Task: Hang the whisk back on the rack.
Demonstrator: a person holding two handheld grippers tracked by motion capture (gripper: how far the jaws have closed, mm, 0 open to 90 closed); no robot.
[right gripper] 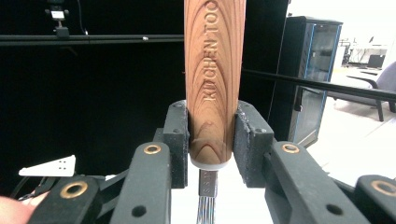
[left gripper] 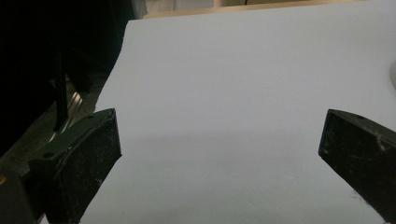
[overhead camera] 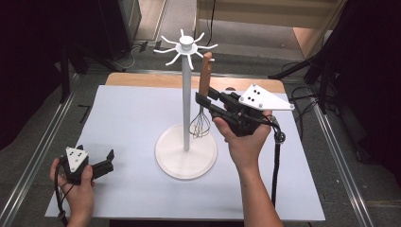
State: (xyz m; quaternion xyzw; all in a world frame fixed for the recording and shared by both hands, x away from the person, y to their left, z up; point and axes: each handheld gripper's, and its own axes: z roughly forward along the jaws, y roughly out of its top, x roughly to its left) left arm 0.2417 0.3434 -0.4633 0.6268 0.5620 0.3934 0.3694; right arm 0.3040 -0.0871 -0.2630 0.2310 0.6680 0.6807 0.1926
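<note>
A whisk with a wooden handle (overhead camera: 205, 75) and wire head (overhead camera: 200, 125) is held upright just right of the white hook stand's pole (overhead camera: 186, 99). My right gripper (overhead camera: 204, 100) is shut on the handle's lower end; in the right gripper view the handle (right gripper: 215, 79) stands between the two pads, wires hanging below. The handle's top reaches near the stand's ring of hooks (overhead camera: 187, 47). My left gripper (overhead camera: 109, 161) rests low at the front left of the table, open, with nothing between its jaws (left gripper: 219, 154).
The stand's round white base (overhead camera: 186, 152) sits mid-table on the pale sheet (overhead camera: 132, 123). A wooden strip (overhead camera: 142, 79) edges the table's far side. Metal rails (overhead camera: 42, 142) run along both sides. Dark equipment stands around.
</note>
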